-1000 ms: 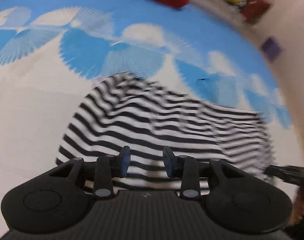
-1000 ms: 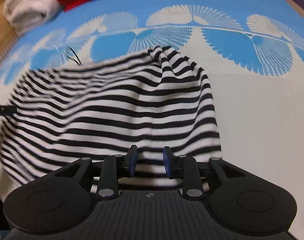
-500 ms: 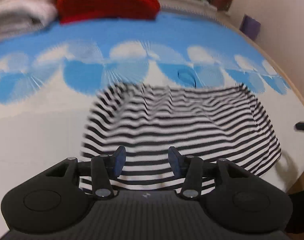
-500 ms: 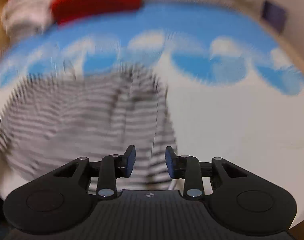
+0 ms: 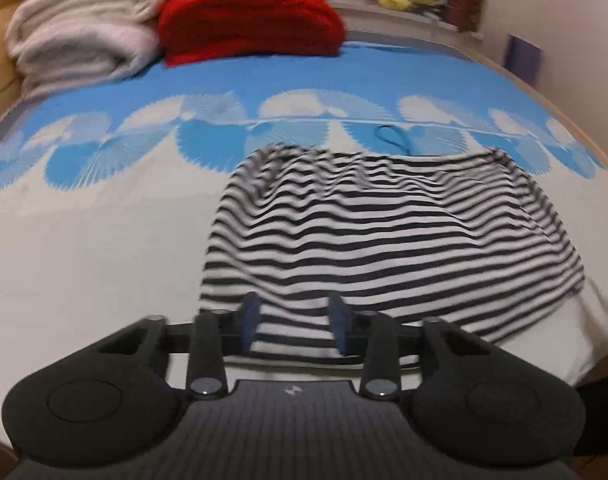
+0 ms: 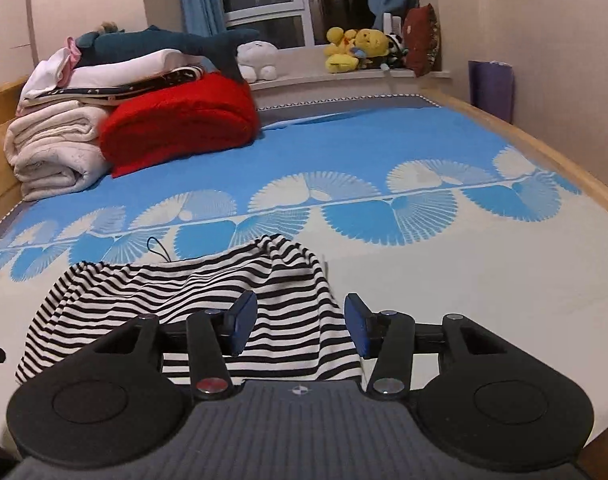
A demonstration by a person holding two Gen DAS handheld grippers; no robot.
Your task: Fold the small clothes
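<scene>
A black-and-white striped garment lies spread on the bed, rumpled along its far edge; it also shows in the right wrist view. My left gripper is open and empty over the garment's near left hem. My right gripper is open and empty above the garment's near right edge. Neither gripper holds any cloth.
The bed has a blue and white fan-pattern cover. A red folded blanket and white folded blankets are stacked at the far left. Plush toys sit on the windowsill. A wooden bed frame runs along the right.
Both grippers have opened wider and pulled back and up from the garment. The garment now lies still and flat on the bed.
</scene>
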